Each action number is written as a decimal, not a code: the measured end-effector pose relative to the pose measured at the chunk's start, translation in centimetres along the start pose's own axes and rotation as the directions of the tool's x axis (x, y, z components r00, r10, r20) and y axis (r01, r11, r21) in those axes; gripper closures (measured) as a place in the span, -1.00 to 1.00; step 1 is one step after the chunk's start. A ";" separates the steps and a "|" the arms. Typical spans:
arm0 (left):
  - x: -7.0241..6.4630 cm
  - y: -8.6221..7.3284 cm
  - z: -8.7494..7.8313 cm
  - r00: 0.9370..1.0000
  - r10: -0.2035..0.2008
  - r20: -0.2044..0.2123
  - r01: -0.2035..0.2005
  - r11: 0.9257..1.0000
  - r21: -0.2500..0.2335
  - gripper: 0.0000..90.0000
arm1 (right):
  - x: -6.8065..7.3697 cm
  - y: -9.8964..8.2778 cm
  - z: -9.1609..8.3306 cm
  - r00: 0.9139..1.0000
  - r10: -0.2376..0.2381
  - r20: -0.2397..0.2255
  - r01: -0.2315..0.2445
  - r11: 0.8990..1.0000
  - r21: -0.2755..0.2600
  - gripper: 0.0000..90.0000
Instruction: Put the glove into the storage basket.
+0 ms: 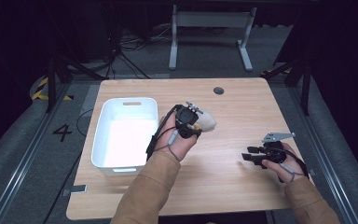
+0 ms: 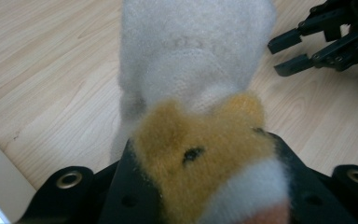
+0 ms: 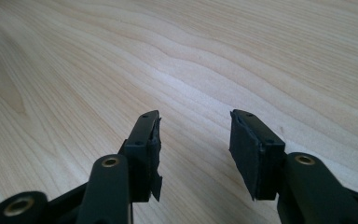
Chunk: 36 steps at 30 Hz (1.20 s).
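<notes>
A plush toy [image 1: 208,121], white with a tan furry head, hangs a little above the middle of the wooden table [image 1: 223,186]. My left gripper [image 1: 196,125] is shut on it. In the left gripper view the plush toy [image 2: 196,70] fills the space between the black jaws, with its tan head nearest the camera. My right gripper [image 1: 249,157] rests low over the table at the right, jaws pointing left. In the right gripper view the right gripper [image 3: 196,140] stands open over bare wood with nothing between its pads. The left gripper view catches the right gripper [image 2: 303,46] at its top right.
A white plastic bin [image 1: 103,140] with handle slots stands on the table's left part, just left of my left hand. A round grey cap [image 1: 218,90] sits in the tabletop near the far edge. Beyond the table are a desk frame and cables on the floor.
</notes>
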<state>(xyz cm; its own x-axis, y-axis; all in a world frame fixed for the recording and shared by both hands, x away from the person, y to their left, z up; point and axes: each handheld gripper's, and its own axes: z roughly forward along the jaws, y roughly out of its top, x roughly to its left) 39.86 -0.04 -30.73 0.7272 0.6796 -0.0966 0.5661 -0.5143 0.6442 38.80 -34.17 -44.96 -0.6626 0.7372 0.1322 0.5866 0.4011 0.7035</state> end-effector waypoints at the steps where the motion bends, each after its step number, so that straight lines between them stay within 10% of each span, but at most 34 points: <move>1: 0.1 0.1 -0.2 1.000 -0.008 -0.003 0.008 1.000 -0.005 0.66 | -0.1 -0.1 0.0 1.000 0.002 0.004 -0.002 1.000 0.000 0.21; 14: 2.5 1.2 -1.6 0.991 -0.111 -0.080 0.105 0.992 -0.074 0.66 | 0.2 -0.5 0.0 1.000 0.015 -0.023 -0.015 1.000 -0.019 0.29; 24: 3.4 1.0 -1.1 0.980 -0.174 -0.098 0.153 0.970 -0.189 0.66 | -0.2 -0.9 -0.4 0.999 0.035 -0.017 -0.035 0.999 -0.020 0.28; 33: 4.3 1.0 -1.2 0.944 -0.306 -0.127 0.266 0.929 -0.258 0.65 | -0.1 -0.9 -0.4 0.999 0.041 -0.020 -0.041 0.999 -0.017 0.28; 36: 4.5 1.0 -1.3 0.939 -0.311 -0.148 0.268 0.929 -0.257 0.65 | -0.1 -0.7 -0.2 0.999 0.034 -0.025 -0.035 0.999 -0.017 0.28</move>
<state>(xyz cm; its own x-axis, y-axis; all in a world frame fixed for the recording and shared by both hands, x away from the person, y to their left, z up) 43.16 3.21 -29.52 0.4489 0.8754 -0.1791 0.6208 -0.1614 0.7671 38.37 -34.60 -45.32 -0.6536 0.7366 0.1740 0.6015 0.3661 0.7101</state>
